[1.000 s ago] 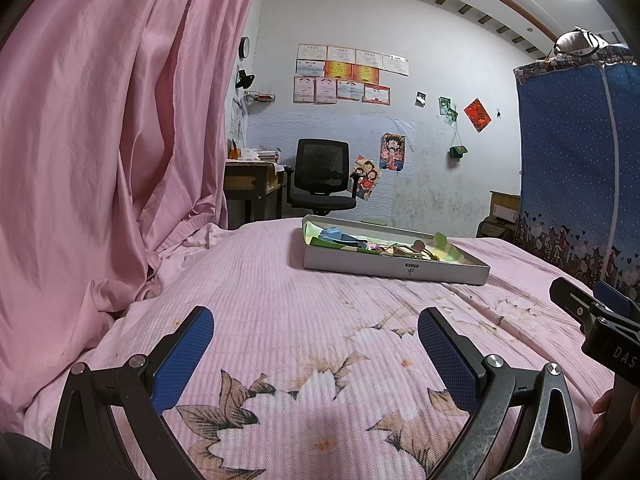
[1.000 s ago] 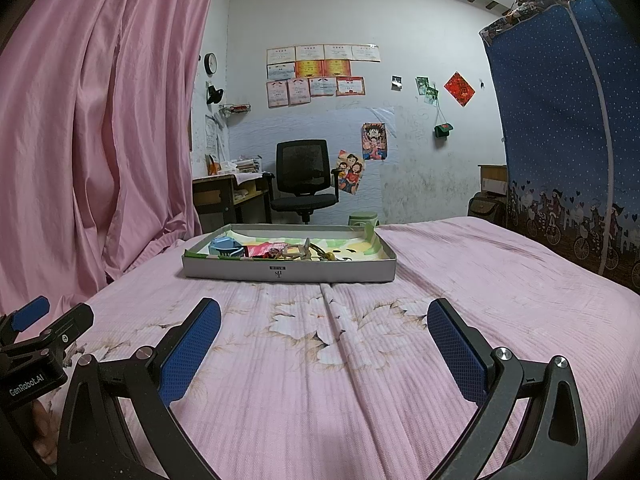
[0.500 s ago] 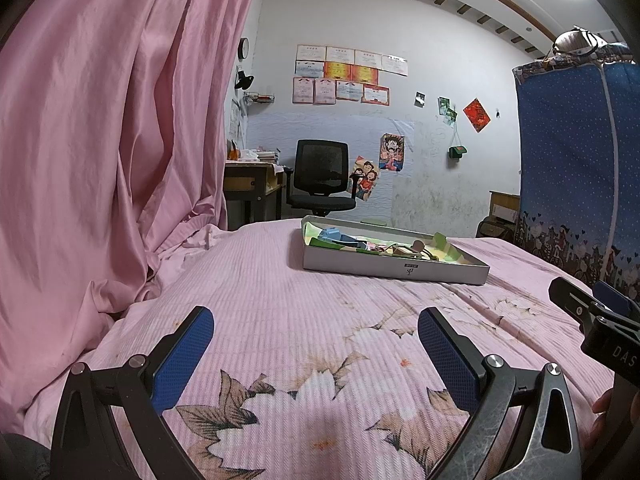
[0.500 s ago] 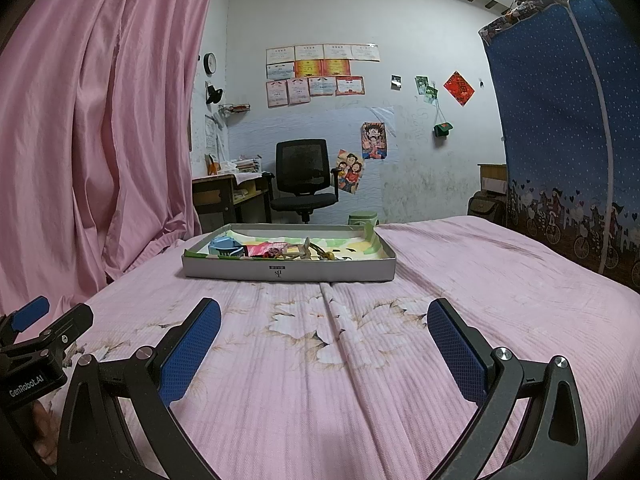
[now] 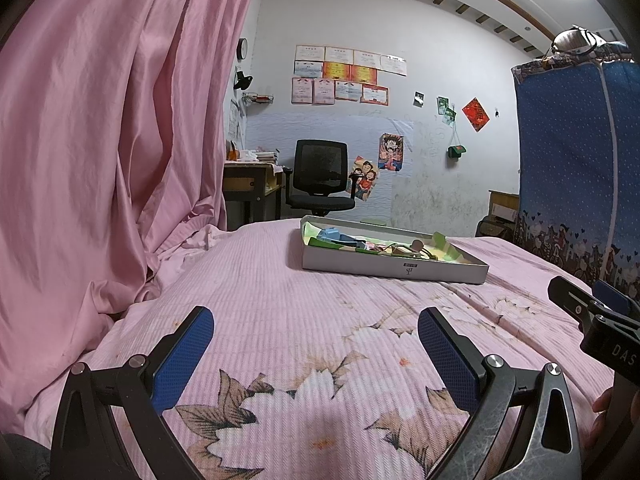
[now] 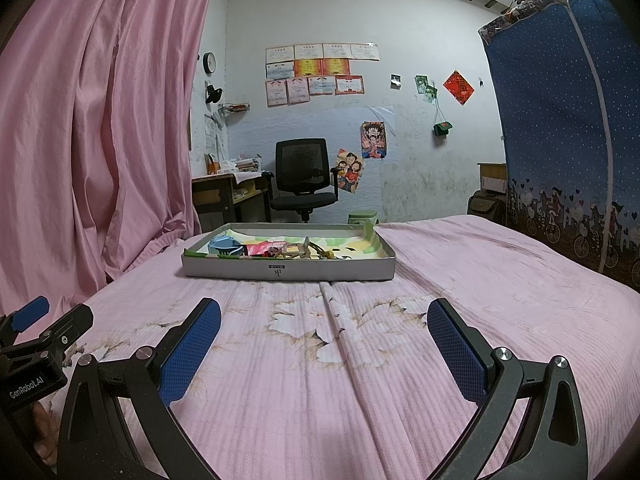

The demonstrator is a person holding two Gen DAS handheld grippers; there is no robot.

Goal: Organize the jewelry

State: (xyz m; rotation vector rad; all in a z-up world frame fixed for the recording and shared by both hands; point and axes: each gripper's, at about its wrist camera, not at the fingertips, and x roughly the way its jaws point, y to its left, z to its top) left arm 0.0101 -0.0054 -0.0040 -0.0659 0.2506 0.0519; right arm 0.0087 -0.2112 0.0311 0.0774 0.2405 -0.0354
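Two tools are hovering low over the pink bedspread (image 6: pixel 460 280), both spread wide and gripping nothing: the left tool (image 5: pixel 316 344) at the bottom of its view, the right tool (image 6: pixel 324 340) likewise. The jewelry (image 6: pixel 304 249) is lying tangled in a shallow grey box (image 6: pixel 288 270) at mid-frame, well apart from both. Judging from here, the soft mattress is likely giving under any push, so the box risks tipping or sliding; the tangled cords may be dragging neighbours out together. Against the earlier frames, nothing is visibly differing; both views are matching
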